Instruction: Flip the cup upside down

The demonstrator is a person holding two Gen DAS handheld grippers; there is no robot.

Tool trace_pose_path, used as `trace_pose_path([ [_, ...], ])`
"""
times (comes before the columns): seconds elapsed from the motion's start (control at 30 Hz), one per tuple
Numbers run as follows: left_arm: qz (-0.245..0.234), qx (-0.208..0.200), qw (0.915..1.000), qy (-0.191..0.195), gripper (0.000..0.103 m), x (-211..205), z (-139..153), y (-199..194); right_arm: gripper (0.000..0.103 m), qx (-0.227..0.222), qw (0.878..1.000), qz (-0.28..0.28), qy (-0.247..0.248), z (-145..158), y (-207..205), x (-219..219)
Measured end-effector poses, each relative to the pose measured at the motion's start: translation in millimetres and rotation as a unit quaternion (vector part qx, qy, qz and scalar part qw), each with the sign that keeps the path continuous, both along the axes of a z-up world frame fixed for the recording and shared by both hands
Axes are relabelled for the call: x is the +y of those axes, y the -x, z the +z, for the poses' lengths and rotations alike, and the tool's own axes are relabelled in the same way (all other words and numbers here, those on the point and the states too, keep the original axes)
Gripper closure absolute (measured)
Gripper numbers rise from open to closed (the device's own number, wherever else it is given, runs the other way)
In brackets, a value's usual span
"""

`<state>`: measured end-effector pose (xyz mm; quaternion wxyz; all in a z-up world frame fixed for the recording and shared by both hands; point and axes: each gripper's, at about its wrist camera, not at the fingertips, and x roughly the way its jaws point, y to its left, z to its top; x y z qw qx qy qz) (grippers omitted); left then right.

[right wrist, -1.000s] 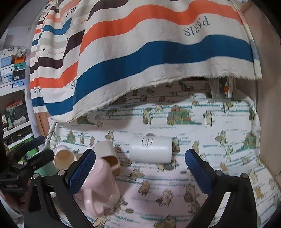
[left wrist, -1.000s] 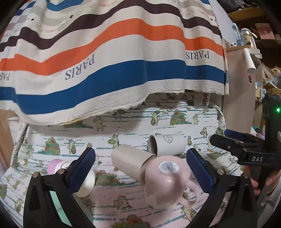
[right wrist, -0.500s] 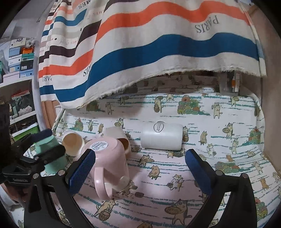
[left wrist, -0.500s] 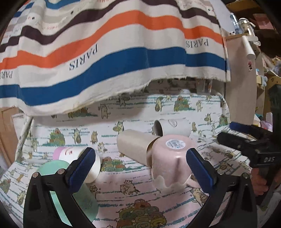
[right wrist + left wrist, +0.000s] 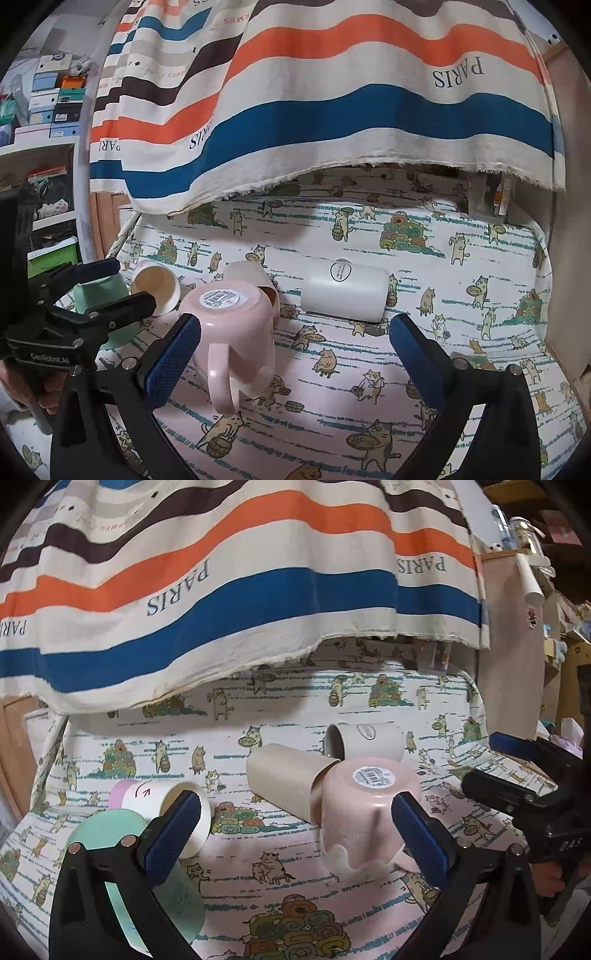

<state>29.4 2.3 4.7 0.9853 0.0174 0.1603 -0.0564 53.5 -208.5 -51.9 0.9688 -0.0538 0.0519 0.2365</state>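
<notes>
A pink mug [image 5: 364,812] stands upside down on the cat-print cloth, barcode sticker on its base, handle toward the right gripper; it also shows in the right wrist view [image 5: 236,332]. My left gripper [image 5: 295,834] is open and empty, just in front of the mug and to its left. My right gripper [image 5: 291,354] is open and empty, with the mug by its left finger. A beige cup [image 5: 288,782] lies on its side against the mug. A white cup [image 5: 365,740] lies on its side behind.
A white and pink cup [image 5: 166,805] lies on its side at the left, beside a mint green cup [image 5: 110,834]. A striped "PARIS" cloth [image 5: 236,590] hangs behind. A wooden panel [image 5: 513,664] stands at the right, shelves of boxes [image 5: 48,99] at far left.
The pink mug went from tilted to standing upside down on the cloth. Both grippers have drawn back a little from it and stay open.
</notes>
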Motion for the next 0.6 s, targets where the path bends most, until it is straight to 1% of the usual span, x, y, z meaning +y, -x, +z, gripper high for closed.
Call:
trace_pose_path([
  [0.1,-0.002,-0.003,1.0000,-0.007,0.000,-2.9,1.0,0.7,0.000,-0.002,1.000,0.000,0.001,0.1,0.4,0.1],
  [0.3,0.005,0.000,1.0000,-0.002,0.000,0.5,1.3,-1.4,0.000,-0.003,1.000,0.001,0.001,-0.1,0.8,-0.1],
  [0.6,0.006,0.000,1.0000,-0.004,0.000,-0.3,1.1,-1.6,0.000,-0.004,1.000,0.001,0.001,0.0,0.8,-0.1],
])
